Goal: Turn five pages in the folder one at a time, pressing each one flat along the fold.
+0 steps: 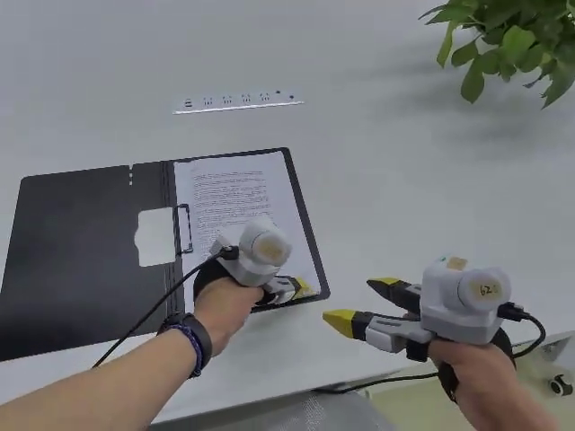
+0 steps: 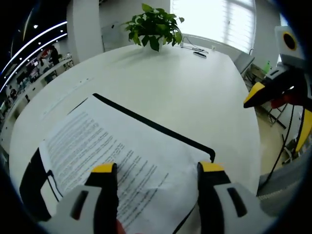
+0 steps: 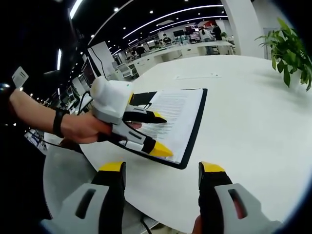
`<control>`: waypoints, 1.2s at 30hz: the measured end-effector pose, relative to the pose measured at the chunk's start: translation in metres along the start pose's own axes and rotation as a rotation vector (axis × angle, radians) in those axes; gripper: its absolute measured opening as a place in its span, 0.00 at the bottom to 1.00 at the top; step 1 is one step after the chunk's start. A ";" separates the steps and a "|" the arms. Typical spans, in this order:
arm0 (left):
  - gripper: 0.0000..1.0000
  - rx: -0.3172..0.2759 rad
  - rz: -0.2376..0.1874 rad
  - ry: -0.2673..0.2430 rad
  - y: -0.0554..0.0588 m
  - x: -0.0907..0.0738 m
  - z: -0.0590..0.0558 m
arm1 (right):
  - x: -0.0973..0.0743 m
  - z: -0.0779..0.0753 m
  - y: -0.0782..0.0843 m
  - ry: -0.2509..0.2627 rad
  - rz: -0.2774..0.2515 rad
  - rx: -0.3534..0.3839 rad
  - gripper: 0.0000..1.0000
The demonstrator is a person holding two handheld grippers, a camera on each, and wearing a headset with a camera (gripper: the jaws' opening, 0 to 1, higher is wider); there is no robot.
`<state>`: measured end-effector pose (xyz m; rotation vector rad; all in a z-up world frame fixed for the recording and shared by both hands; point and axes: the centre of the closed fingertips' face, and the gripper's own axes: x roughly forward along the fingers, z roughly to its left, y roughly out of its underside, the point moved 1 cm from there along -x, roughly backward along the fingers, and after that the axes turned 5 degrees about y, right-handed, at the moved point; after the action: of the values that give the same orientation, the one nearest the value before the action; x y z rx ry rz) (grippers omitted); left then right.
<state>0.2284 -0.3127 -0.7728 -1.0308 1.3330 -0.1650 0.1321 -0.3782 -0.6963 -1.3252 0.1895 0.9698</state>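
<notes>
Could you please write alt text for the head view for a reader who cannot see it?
An open black folder lies on a white table, with the left gripper, jaws open, over the lower right corner of its printed page. The right gripper hangs open to the right; a plant shows top right.

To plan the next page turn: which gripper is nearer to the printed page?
Left. The left gripper is over the near corner of the printed page; the right gripper is off the folder, above the table to its right.
</notes>
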 end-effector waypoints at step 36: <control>0.60 -0.029 -0.041 0.030 0.004 -0.008 -0.002 | 0.116 -0.009 -0.041 -0.149 -0.049 0.212 0.42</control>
<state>0.2231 -0.3068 -0.7696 -1.0840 1.3452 -0.1928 0.2352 -0.3267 -0.7416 -1.0555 0.1408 0.9745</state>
